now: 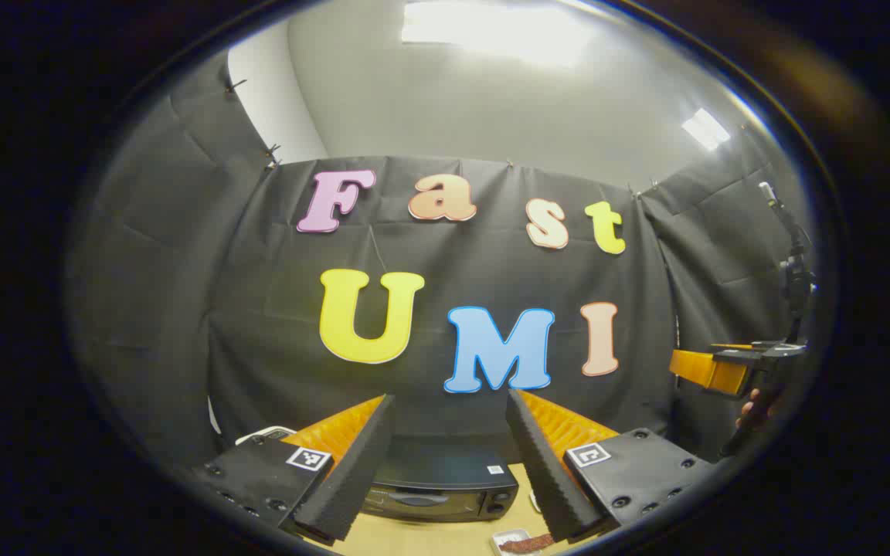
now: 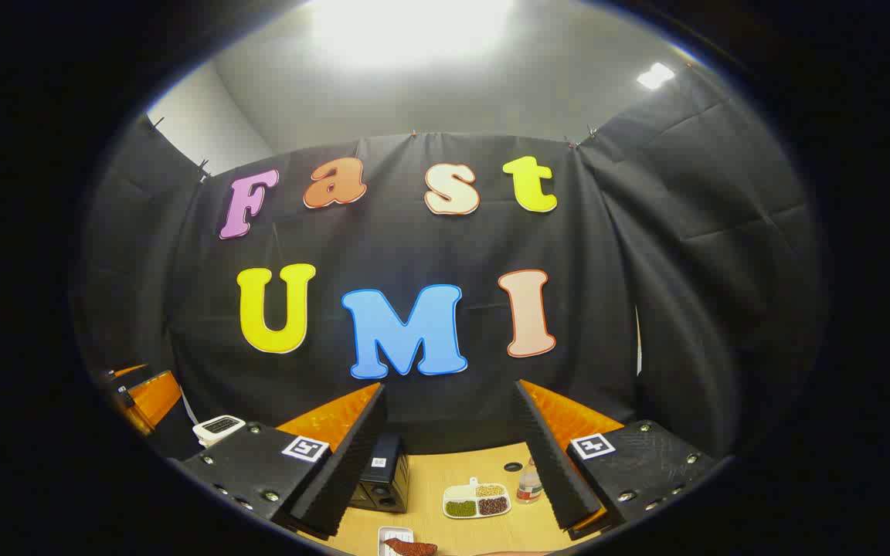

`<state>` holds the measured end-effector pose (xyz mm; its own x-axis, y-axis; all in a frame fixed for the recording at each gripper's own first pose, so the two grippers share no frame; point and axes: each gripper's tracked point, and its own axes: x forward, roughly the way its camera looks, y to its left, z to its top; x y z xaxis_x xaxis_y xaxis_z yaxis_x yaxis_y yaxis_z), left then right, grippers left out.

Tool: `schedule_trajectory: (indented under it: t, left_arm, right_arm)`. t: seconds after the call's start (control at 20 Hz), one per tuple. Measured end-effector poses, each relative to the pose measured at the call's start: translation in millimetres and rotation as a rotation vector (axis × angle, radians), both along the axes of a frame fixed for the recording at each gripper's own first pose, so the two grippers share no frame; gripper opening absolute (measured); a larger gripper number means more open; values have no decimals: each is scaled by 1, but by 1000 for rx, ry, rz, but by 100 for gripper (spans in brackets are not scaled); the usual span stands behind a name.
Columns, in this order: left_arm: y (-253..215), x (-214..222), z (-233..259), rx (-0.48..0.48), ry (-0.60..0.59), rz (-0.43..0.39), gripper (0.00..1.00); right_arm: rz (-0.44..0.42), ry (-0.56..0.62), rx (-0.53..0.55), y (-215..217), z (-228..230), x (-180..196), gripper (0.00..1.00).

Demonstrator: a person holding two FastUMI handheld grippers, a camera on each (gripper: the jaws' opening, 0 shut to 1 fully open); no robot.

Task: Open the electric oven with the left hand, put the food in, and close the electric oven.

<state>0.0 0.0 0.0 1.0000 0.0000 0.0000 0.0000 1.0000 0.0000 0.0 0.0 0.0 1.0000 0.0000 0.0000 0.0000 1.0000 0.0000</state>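
Electric oven [image 1: 437, 486] | on the table [image 1: 429, 537], below and ahead of our left tool [image 1: 445, 463], door shut | step: we have not yet opened it; next we lower the left tool to the door handle | both tools, left and right [image 2: 449, 463], stand apart, holding nothing | count: one oven, one food piece [image 2: 410, 547] on a small tray, one divided dish [image 2: 477, 500]

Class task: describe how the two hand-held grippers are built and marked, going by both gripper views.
Each hand-held gripper, left and right, has two wedge-shaped fingers with ribbed foam-like pads, orange ridged backing behind them, and black blocks with screws. Each block carries a square black-and-white marker. In the left gripper view, the other gripper's orange and black body has a mast-like mount above it.
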Motion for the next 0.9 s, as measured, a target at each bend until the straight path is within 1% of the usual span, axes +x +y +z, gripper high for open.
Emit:
schedule_trajectory:
  t: [0.05,0.3,0.35,0.4,0.5,0.65,0.9]
  left_arm:
    - [-2,3,-3,5,6,-6,99]
    - [-6,5,-5,8,16,-3,99]
    - [-6,6,-6,9,16,-5,95]
    - [-8,6,-7,13,16,-7,99]
    - [-10,8,-4,21,5,-4,98]
    - [-14,10,-3,0,-1,-21,98]
    - [-18,15,-16,32,34,-32,98]
  right_arm:
    - [-5,5,-8,-2,-3,1,98]
    - [-13,25,-14,-6,-10,4,98]
    - [-22,27,-10,-9,-11,5,98]
    - [-24,27,-5,-12,-11,7,98]
    - [-27,27,6,-13,-11,11,98]
    - [-14,28,30,-12,-13,14,98]
    - [2,55,18,-14,-25,17,98]
